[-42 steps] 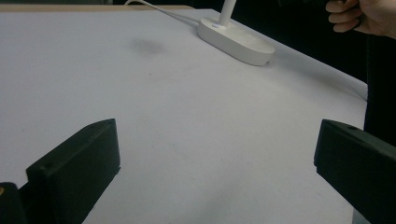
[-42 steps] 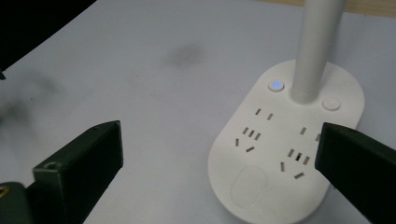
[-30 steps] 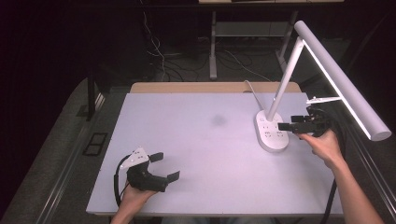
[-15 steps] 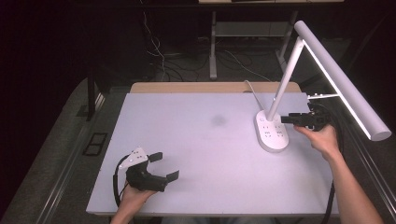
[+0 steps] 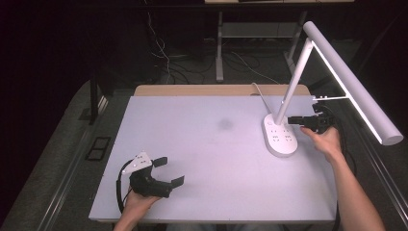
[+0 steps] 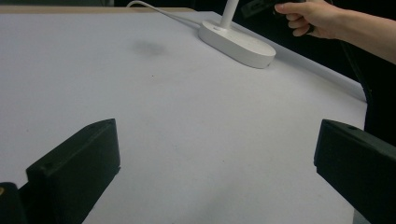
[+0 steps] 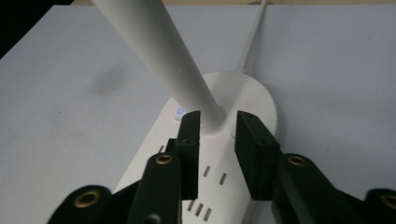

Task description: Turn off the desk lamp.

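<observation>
Fingers (image 7: 252,158) of the right gripper (image 7: 217,156) stand a narrow gap apart in the right gripper view, one on each side of the foot of the lamp stem (image 7: 161,56), close to it but with slivers of space showing, so no clamp can be confirmed. Just left of the stem foot a small blue-lit power button (image 7: 180,111) sits on the lamp base (image 7: 254,100), a white oval whose top carries rows of socket slots (image 7: 212,173). From the high view the right gripper (image 5: 296,120) hovers at centre right of the frame, held by the right hand (image 5: 328,140), pointing left at the stem above the base (image 5: 280,139); the stem rises to a long white light bar (image 5: 353,82) slanting toward the right edge. A white cord (image 5: 256,91) leaves the base toward the top of the frame. The left gripper (image 5: 166,171), at lower left of the high view, rests on the pale surface (image 5: 207,159) in the left hand (image 5: 139,199), its fingers (image 6: 74,172) spread wide apart with nothing between them. A faint dark smudge (image 5: 224,124) marks the surface near centre.
</observation>
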Available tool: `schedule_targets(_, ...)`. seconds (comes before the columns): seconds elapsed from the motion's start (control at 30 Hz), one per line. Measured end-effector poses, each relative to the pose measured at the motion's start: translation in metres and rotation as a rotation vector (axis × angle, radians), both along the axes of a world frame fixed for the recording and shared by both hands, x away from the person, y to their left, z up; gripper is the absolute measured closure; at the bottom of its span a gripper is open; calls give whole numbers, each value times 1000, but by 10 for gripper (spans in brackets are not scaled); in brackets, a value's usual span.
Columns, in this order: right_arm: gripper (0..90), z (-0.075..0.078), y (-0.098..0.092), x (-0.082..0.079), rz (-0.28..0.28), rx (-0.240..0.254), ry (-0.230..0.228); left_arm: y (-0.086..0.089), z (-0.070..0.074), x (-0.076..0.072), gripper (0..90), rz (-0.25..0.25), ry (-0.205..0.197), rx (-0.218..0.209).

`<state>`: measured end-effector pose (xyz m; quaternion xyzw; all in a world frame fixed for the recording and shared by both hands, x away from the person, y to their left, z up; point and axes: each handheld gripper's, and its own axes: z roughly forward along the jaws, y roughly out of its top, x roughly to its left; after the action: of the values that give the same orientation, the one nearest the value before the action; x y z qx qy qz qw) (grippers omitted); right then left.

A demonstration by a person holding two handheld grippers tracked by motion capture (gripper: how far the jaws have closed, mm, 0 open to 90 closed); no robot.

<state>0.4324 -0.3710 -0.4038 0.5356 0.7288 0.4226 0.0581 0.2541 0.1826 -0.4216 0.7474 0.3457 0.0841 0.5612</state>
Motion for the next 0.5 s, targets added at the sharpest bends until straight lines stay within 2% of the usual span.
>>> schedule_targets(0.33,897,-12,0,9,-55,32,15,0,0,0,0,2,0,4)
schedule_targets(0.5,898,-17,-2,13,-80,41,12,1,0,0,0,6,1,3)
